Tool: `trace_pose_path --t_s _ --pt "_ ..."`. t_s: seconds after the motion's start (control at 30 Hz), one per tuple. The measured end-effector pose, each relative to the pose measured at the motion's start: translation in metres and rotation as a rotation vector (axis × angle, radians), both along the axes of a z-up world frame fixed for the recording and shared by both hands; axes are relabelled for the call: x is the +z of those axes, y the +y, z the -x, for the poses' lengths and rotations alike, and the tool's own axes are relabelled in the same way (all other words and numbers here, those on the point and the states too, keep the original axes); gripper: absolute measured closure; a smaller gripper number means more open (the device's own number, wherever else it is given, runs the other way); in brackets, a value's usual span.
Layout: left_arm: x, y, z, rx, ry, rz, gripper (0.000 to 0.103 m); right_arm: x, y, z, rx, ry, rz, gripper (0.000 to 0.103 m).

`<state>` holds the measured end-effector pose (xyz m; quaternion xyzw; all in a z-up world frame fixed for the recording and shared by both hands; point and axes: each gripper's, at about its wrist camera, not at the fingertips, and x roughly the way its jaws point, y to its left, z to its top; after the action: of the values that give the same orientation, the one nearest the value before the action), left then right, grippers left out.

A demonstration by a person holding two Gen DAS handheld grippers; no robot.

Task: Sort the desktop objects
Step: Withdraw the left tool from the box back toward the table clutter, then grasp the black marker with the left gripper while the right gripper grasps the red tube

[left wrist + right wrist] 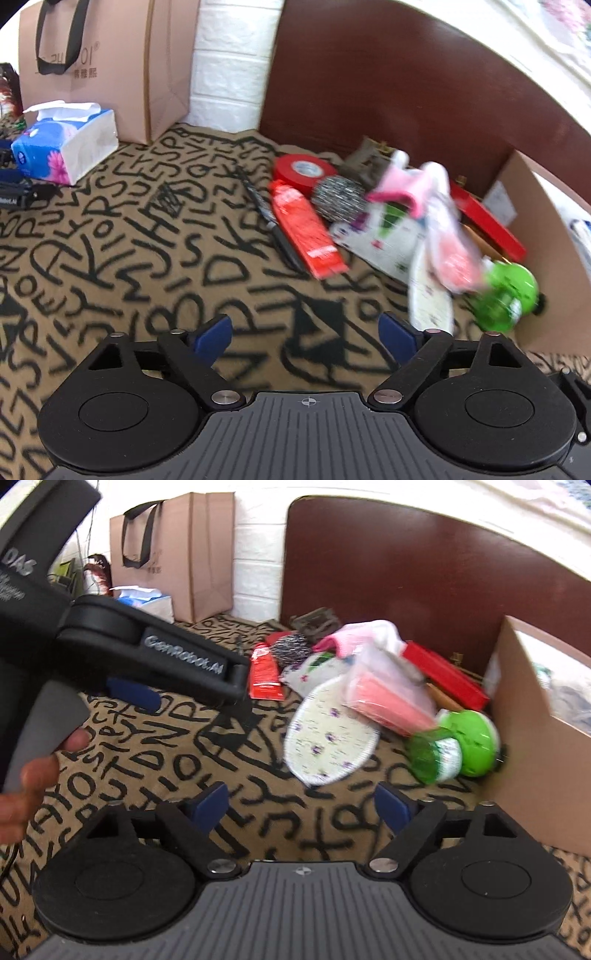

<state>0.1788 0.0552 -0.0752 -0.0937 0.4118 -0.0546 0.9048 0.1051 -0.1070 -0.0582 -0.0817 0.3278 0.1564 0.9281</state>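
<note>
A heap of small objects lies on the lettered cloth. It holds a red tape roll, a steel wool ball, a red tube, a black pen, a pink cloth, a green bottle and a red box. My left gripper hovers open short of the heap, nothing between its fingers. My right gripper is open too, just in front of an oval flowered pad and the green bottle. One left finger crosses the right wrist view.
An open cardboard box stands right of the heap. A dark brown board rises behind it. At the back left are a paper bag and a tissue pack. A hand shows at the left edge.
</note>
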Motion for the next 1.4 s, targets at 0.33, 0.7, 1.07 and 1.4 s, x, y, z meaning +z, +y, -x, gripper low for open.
trace_pose_path --t_s 0.33,0.7,1.07,1.4 --pt "-0.019 0.027 -0.065 0.061 0.052 0.057 0.026 -0.012 0.036 -0.061 0.057 -0.024 0.016 0.039" --pt "-0.026 0.030 -0.095 0.059 0.028 0.018 0.036 -0.019 0.062 -0.097 0.146 -0.039 0.060 0.060" --pt "-0.029 0.038 -0.107 0.063 0.025 0.011 0.088 -0.029 0.061 -0.128 0.074 -0.018 -0.040 0.058" --pt "-0.027 0.041 -0.057 -0.001 0.075 0.047 0.095 -0.025 0.050 -0.086 0.084 0.022 -0.018 0.064"
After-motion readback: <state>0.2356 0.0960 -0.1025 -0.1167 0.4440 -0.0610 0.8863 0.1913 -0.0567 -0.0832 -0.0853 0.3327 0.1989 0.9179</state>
